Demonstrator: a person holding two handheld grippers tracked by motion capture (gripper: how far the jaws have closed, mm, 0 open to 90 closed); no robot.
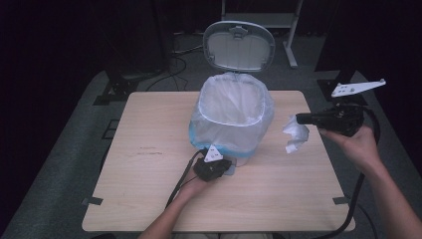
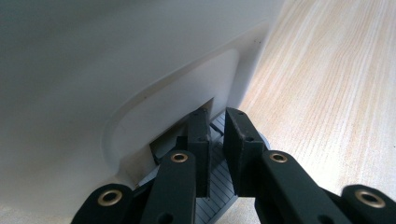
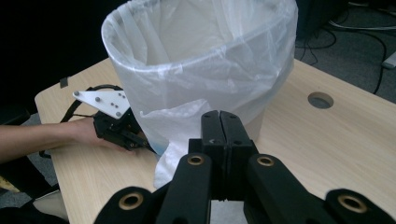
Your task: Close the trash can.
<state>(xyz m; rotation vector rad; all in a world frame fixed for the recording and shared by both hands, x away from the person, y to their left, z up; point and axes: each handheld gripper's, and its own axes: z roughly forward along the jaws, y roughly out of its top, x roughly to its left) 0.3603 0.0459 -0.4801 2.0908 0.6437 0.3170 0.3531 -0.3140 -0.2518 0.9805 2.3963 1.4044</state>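
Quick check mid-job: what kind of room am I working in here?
Probably a lab or recording setup, not a home: a bare wooden table on grey carpet, dark surroundings, loose cables on the floor behind, and a lined pedal bin set on the tabletop.

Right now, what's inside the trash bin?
The bin holds a clear plastic liner folded over its rim. No rubbish shows on the liner's upper walls; the very bottom is hidden from these views.

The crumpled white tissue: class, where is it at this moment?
In the high view the tissue hangs above the table's right side, pinched in the right tongs, just right of the lined bin.
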